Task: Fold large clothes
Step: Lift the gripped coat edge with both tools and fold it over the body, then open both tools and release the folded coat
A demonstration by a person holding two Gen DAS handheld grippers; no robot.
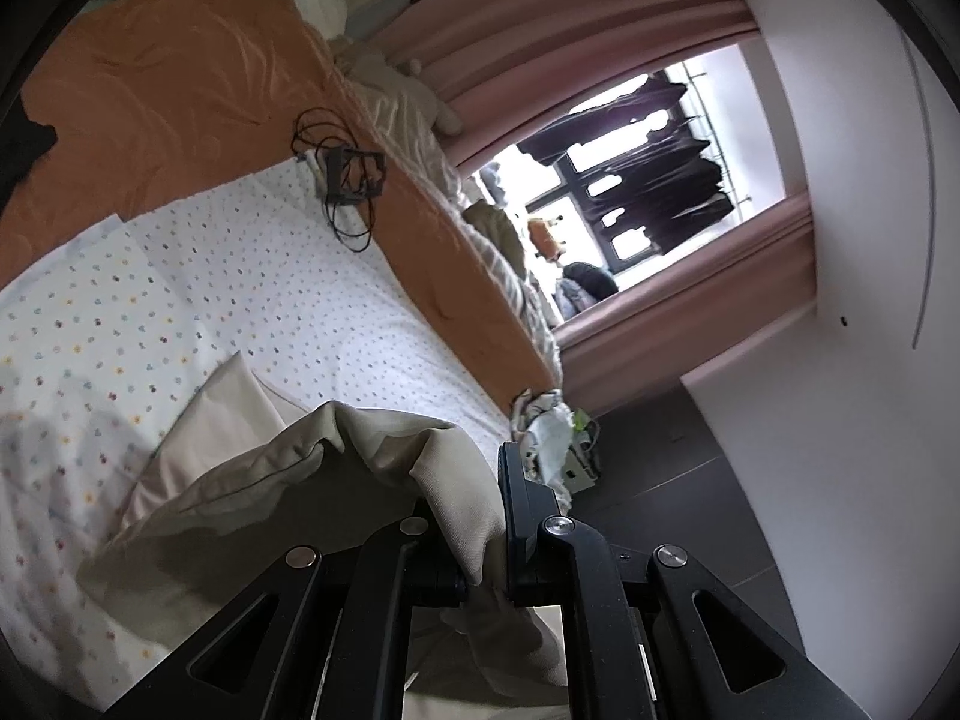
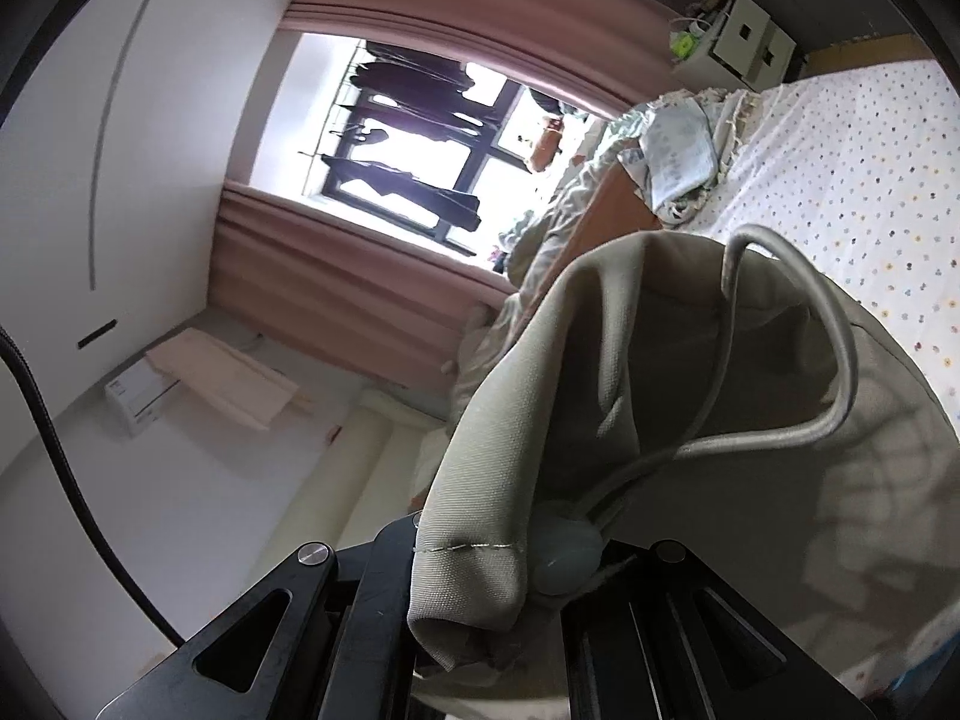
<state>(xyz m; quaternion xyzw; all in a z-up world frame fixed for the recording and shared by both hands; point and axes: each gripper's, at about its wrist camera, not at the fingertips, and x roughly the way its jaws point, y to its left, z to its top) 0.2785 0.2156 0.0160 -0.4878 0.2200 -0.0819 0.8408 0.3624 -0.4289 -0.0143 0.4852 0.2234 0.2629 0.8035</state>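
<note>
A beige garment [image 1: 252, 480] lies partly on the white dotted bedsheet [image 1: 210, 276]. My left gripper [image 1: 486, 516] is shut on one edge of it, the cloth bunched between the black fingers and lifted off the bed. In the right wrist view the same beige garment [image 2: 660, 396] drapes over my right gripper [image 2: 498, 576], which is shut on its hemmed corner. A grey drawcord [image 2: 840, 360] with a round toggle [image 2: 564, 558] loops across the cloth. The right fingertips are hidden by the fabric.
An orange blanket [image 1: 180, 90] covers the far part of the bed, with a black cable and small device [image 1: 348, 174] on it. Crumpled bedding [image 2: 678, 150] lies at the bed's edge. Pink curtains [image 1: 600, 18] frame a window [image 2: 420, 150]. Dark floor [image 1: 678, 492] lies beside the bed.
</note>
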